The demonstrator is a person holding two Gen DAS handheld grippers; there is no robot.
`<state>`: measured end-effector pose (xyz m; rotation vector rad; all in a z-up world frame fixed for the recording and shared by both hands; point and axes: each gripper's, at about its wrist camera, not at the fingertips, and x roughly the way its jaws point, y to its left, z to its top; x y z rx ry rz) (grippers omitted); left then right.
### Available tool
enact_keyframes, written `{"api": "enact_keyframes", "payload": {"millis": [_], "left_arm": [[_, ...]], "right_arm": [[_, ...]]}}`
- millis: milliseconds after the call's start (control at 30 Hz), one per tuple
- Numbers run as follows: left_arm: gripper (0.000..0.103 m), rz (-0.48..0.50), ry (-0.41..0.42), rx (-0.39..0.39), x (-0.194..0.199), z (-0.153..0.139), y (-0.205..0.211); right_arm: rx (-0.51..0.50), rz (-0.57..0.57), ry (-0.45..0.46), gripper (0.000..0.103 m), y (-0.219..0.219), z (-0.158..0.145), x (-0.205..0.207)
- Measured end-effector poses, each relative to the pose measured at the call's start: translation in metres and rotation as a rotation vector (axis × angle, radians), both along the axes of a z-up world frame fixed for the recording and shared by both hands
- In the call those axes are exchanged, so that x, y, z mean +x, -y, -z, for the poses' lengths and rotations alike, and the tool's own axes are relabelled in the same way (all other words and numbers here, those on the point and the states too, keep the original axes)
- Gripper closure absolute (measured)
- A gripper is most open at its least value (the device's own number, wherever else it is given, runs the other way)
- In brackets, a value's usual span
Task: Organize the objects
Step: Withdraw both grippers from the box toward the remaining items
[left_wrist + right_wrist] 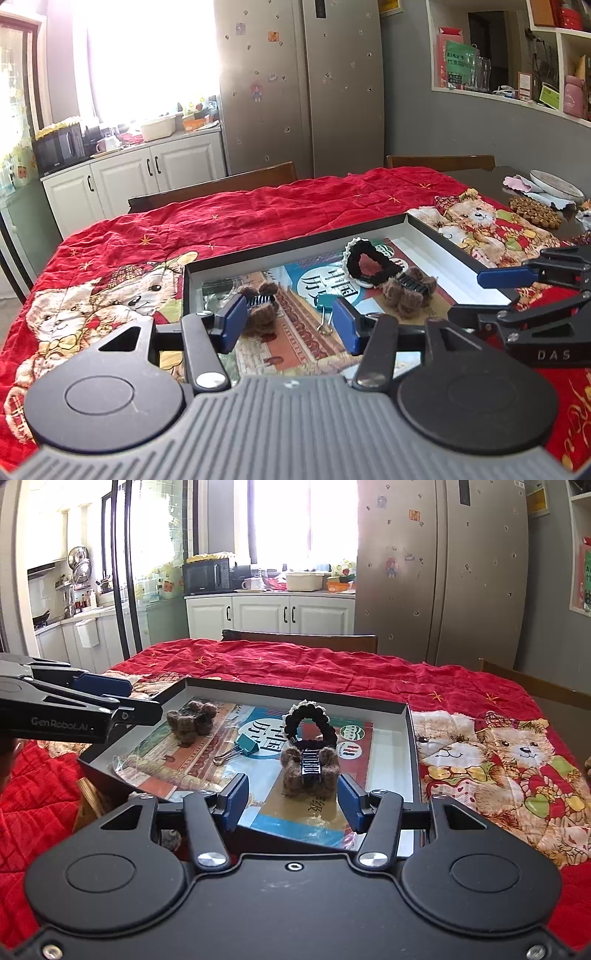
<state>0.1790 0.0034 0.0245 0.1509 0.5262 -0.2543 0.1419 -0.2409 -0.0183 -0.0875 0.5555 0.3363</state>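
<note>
A shallow black-rimmed box tray (295, 243) (295, 687) lies on a red bear-print cloth. In it are two brown fuzzy hair claws, one on the left (258, 308) (190, 720) and one on the right (406, 290) (308, 771), a black scrunchie (371, 264) (310, 722), a white-edged one under it, and a teal binder clip (327, 304) (245, 746). My left gripper (288, 321) is open and empty, just before the left claw. My right gripper (291, 801) is open and empty, its fingers either side of the right claw's near end. Each gripper shows in the other's view (517, 291) (110, 701).
A printed booklet in plastic (258, 746) lines the tray. Wooden chair backs (221, 184) (306, 640) stand behind the table. At the far right of the table are a plate (557, 184), a wooden trivet (535, 212) and crumpled cloths. A fridge and kitchen counter stand beyond.
</note>
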Motion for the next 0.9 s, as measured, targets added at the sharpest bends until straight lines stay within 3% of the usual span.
{"api": "enact_keyframes", "payload": {"millis": [600, 900], "left_arm": [[0.032, -0.027, 0.008, -0.028, -0.056, -0.004, -0.019], [0.030, -0.024, 0.020, -0.003, -0.081, 0.000, -0.021]], "right_arm": [[-0.077, -0.034, 0.041, 0.052, -0.003, -0.011, -0.058], [-0.062, -0.018, 0.022, 0.052, 0.005, -0.005, -0.075]]}}
